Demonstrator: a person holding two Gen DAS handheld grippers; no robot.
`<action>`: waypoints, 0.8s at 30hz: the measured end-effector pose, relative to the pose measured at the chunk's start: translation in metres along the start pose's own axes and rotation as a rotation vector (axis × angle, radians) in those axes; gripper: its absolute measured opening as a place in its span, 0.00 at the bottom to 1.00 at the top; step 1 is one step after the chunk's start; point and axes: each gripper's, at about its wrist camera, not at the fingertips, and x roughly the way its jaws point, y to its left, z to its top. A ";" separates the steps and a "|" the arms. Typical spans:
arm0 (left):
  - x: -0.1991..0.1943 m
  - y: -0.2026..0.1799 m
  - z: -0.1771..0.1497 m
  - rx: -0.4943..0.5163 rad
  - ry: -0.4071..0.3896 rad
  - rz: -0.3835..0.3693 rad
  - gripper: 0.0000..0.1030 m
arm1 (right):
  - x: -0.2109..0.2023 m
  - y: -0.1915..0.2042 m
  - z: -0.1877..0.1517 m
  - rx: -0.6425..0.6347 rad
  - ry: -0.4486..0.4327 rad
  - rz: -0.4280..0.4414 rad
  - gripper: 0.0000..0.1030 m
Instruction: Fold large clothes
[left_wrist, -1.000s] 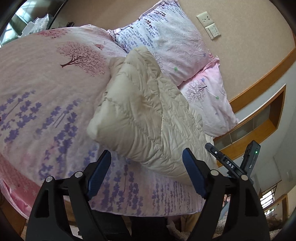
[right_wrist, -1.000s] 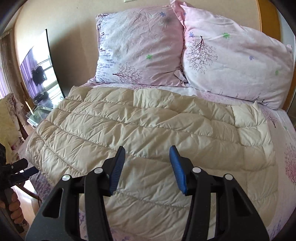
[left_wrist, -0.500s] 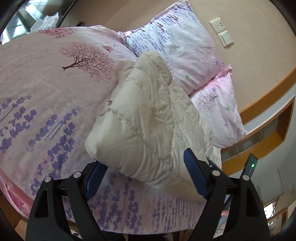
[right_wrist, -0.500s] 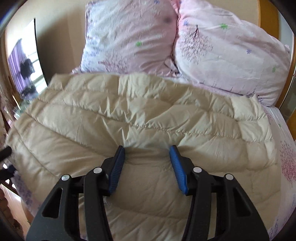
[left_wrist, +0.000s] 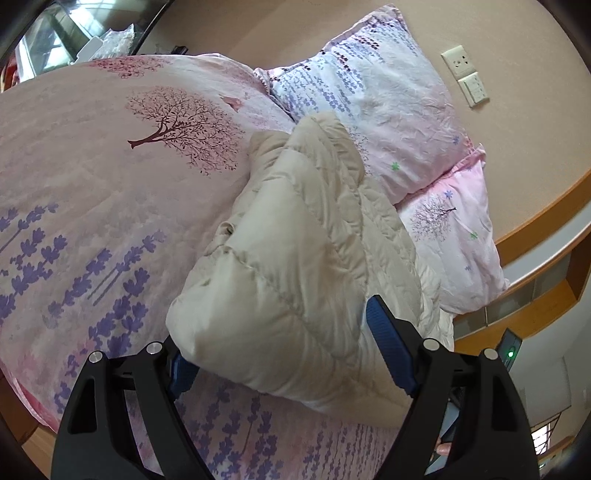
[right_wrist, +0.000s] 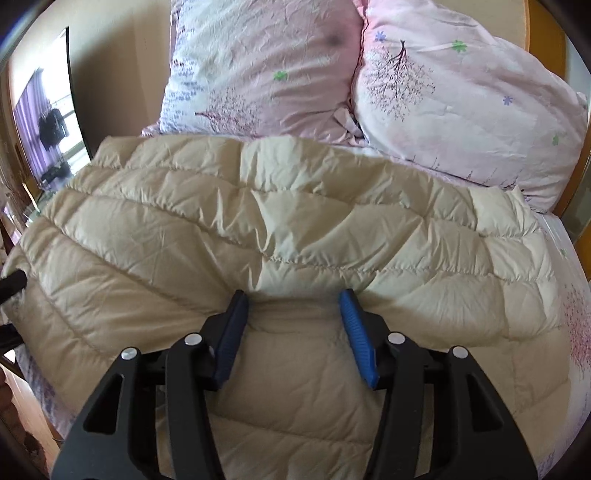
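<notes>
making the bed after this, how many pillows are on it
2, both propped against the wall at the head of the bed, behind the beige jacket: one pillow on the left in the right wrist view, the other pillow beside it on the right.

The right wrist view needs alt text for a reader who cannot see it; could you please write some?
A beige quilted down jacket lies spread on a bed, with the right tool pressing into its puffy fabric, blue pads apart. Two pink floral pillows lean against the wall behind.

left pad half behind jacket
</notes>
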 end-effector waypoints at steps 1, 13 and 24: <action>0.002 -0.001 0.001 0.001 0.002 0.004 0.79 | 0.001 0.001 0.000 -0.003 0.004 -0.002 0.52; 0.013 -0.016 0.009 0.041 -0.012 0.006 0.58 | 0.011 0.006 -0.005 -0.006 0.030 -0.011 0.53; 0.007 -0.050 0.015 0.164 -0.076 -0.047 0.31 | 0.011 0.006 -0.007 -0.003 0.031 -0.018 0.53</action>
